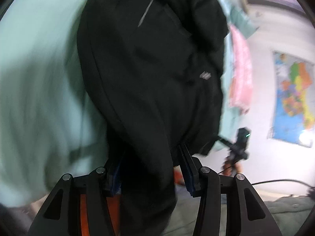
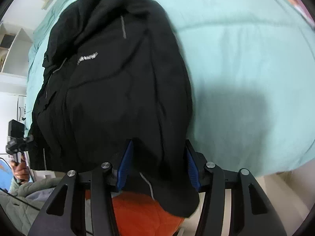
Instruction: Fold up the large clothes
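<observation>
The black jacket [image 1: 149, 74] is hanging bunched over the pale green bed [image 1: 39, 78], lifted by both tools. The left tool [image 1: 151, 157] is pinching a thick fold of the jacket's lower edge, cloth filling the gap between its blue-padded fingers [image 1: 190, 177]. The right tool [image 2: 157, 155] is likewise gripping a wad of the jacket [image 2: 118, 90], its blue pads [image 2: 125, 163] pressing in on either side while the hem is drooping below them. A pink cloth [image 1: 241, 68] and a colourful map [image 1: 293, 98] are showing against the wall in the left view.
</observation>
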Tool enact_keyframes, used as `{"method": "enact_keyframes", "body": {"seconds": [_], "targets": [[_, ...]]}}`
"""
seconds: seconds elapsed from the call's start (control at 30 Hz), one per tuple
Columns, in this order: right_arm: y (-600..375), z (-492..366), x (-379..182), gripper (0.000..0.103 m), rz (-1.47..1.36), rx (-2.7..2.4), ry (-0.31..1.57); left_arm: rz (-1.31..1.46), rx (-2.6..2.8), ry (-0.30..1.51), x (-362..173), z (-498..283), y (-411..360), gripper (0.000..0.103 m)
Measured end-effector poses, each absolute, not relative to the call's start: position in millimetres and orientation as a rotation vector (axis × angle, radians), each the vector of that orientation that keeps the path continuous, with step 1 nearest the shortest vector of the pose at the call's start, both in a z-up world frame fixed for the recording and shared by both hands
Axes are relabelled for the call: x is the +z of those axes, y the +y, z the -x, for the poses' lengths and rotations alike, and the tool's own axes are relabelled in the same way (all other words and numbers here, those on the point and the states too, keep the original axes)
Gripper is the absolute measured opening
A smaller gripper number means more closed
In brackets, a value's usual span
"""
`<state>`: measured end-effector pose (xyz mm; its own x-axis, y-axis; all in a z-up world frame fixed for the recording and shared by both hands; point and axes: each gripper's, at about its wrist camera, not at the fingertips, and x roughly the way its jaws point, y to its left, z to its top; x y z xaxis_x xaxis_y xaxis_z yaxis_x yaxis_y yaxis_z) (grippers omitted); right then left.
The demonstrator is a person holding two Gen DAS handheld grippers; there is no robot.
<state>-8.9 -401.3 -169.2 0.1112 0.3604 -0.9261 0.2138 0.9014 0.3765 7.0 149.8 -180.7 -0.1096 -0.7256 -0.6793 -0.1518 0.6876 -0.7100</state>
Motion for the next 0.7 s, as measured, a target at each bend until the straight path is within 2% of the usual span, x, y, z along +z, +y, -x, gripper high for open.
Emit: {"method": "enact_keyframes", "body": {"seconds": [0.1, 0.2, 0.23, 0.27, 0.3, 0.37, 0.7], "targets": [[-403.7, 23.9, -187.7, 0.057, -0.516, 0.143, 1.530, 0.637, -0.540, 1.705, -193.3, 3.2, 144.9, 0.051], [-397.6, 34.9, -199.4, 0.057, -0.556, 0.184, 1.556, 0.594, -0.501, 1.694, -195.1, 5.5, 136.7, 0.051], [-394.0, 36.0, -194.6, 0.056, -0.563, 0.203, 1.531, 0.594, -0.501, 1.662, -188.2, 3.7, 134.6, 0.040], [-390.7, 35.9, -189.3, 0.048, -0.570, 0.221, 1.512, 0.592, -0.500, 1.633, -180.9, 1.6, 133.4, 0.023], [-385.8, 35.0, -179.8, 0.031, -0.578, 0.253, 1.481, 0.594, -0.504, 1.611, -173.3, -0.3, 132.5, 0.021], [-376.8, 30.6, -159.7, 0.019, -0.568, 0.287, 1.429, 0.594, -0.527, 1.550, -154.2, -6.1, 131.8, 0.016], [-363.3, -23.6, -82.5, 0.019, -0.571, 0.364, 1.197, 0.725, -0.590, 1.259, -78.6, -64.9, 162.9, 0.015]]}}
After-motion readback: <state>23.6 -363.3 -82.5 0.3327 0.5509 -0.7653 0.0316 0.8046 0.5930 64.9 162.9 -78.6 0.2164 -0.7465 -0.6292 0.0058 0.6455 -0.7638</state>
